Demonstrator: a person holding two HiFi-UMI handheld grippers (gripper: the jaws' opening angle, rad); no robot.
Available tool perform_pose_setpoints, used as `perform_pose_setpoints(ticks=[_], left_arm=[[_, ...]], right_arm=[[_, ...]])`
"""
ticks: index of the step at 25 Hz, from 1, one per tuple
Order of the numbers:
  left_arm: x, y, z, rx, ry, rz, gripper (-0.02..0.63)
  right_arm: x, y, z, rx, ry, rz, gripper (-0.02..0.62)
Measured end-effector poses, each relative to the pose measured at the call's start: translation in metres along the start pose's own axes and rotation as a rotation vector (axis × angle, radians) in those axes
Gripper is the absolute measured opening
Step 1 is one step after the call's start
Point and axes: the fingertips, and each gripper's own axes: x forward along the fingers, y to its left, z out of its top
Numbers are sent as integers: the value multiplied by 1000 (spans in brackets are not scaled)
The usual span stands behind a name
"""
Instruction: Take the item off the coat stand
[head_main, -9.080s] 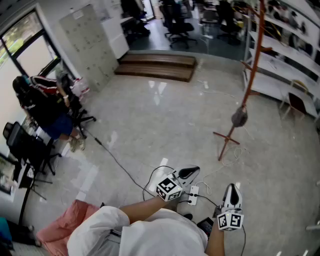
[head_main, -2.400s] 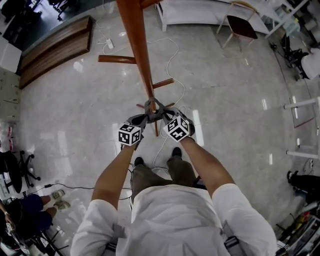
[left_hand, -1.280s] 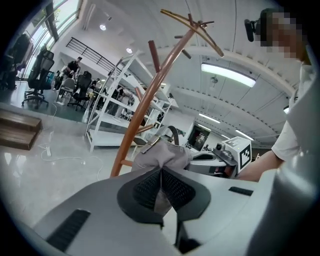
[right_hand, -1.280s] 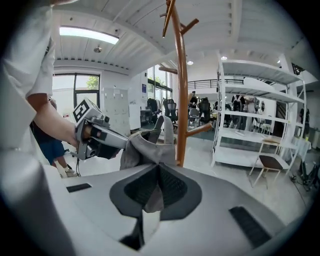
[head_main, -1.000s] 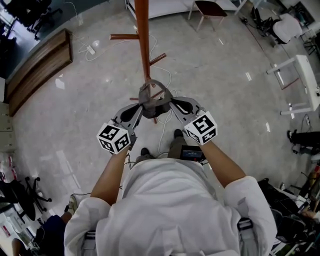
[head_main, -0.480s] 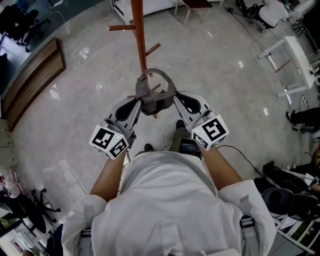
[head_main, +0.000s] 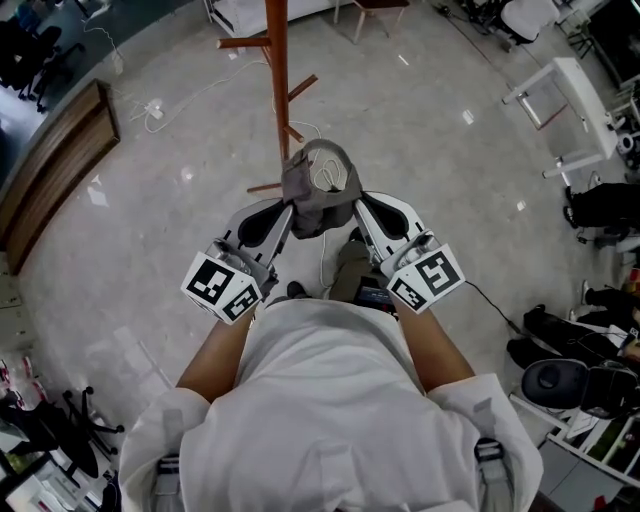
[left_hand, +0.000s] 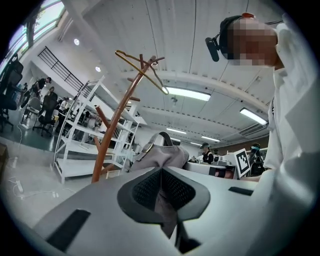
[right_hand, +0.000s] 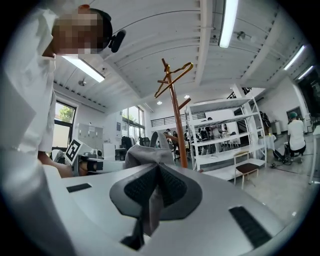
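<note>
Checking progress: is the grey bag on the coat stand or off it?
Off. The left gripper and right gripper, shut on its fabric, hold the grey bag apart from the coat stand.

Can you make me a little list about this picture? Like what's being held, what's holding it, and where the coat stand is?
Held thing: grey bag
Left gripper: shut on the bag's fabric
Right gripper: shut on the bag's fabric
Coat stand: reddish-brown, upright, just beyond the bag
Bag and stand: bag looks off the pegs
Underneath: pale shiny floor
</note>
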Motion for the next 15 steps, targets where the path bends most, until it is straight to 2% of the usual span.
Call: perform_pose_setpoints(ticks=[6,15], left_arm=[[-8,2,-4,-16,6,-15,21],[-17,6,-9,-49,12,-10,21]], right_arm=[[0,1,-7,39,7,13,26],[9,8,-19,55,38,77,26]])
